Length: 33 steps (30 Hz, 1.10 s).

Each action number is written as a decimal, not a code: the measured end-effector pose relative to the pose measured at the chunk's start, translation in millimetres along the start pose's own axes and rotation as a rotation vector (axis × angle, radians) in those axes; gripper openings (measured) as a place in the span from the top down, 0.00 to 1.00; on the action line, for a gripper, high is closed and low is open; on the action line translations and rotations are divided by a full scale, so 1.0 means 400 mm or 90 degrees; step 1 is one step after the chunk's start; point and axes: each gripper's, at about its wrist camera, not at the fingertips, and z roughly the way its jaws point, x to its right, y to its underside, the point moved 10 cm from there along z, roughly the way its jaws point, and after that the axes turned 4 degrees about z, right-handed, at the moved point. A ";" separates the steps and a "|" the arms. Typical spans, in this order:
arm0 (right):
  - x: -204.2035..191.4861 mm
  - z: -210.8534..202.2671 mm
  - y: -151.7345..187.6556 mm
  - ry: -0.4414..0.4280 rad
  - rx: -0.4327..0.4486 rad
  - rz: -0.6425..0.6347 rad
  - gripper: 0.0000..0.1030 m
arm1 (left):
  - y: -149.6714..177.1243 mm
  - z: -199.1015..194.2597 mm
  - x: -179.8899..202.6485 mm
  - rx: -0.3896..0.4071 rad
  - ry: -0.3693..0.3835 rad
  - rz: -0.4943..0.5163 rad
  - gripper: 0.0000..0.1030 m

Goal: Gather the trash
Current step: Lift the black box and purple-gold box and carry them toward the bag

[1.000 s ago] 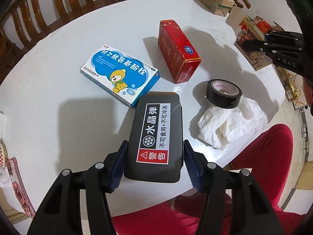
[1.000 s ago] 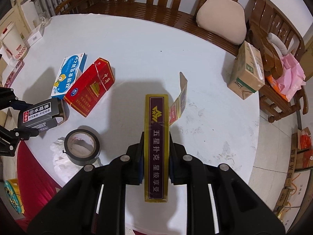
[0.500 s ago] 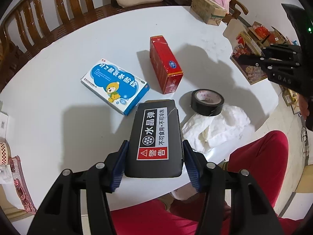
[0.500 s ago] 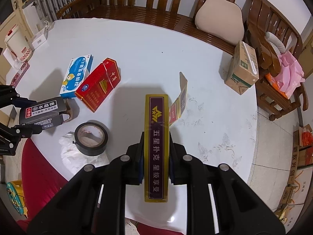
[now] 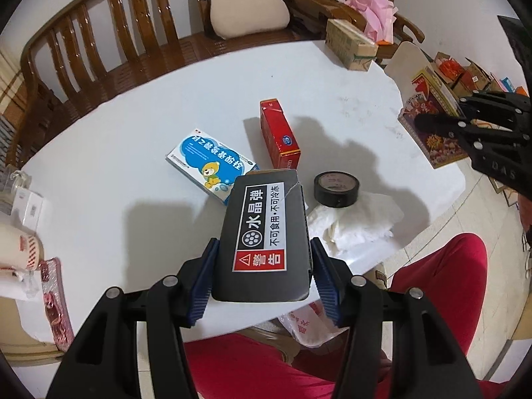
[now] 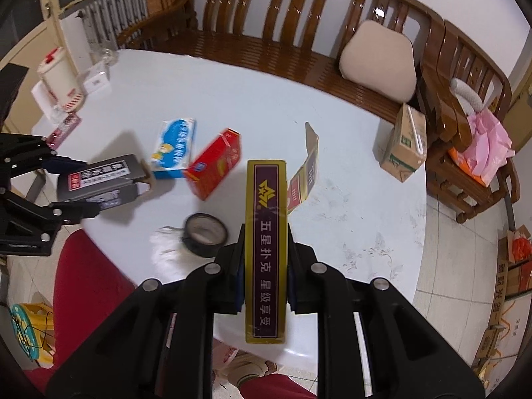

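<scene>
- My left gripper (image 5: 262,277) pinches a grey box (image 5: 264,236) by its long sides, held above the near edge of the white table (image 5: 116,173).
- My right gripper (image 6: 264,286) clamps a yellow-and-purple card box (image 6: 266,242) on edge.
- In the left wrist view, a blue medicine box (image 5: 209,163) lies at 11 o'clock from the grey box, a red box (image 5: 279,133) at 12.
- A black tape roll (image 5: 336,189) rests on crumpled tissue (image 5: 357,224) at 2 o'clock.
</scene>
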 end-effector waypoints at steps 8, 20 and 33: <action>-0.084 -0.127 0.028 -0.007 0.044 -0.027 0.82 | 0.051 -0.104 0.048 0.044 -0.013 0.001 0.48; -0.214 -0.215 0.161 -0.021 0.061 -0.065 0.82 | 0.182 -0.166 0.131 0.064 -0.007 -0.002 0.48; -0.297 -0.216 0.291 -0.044 0.046 -0.076 0.82 | 0.298 -0.128 0.208 0.062 0.008 0.005 0.48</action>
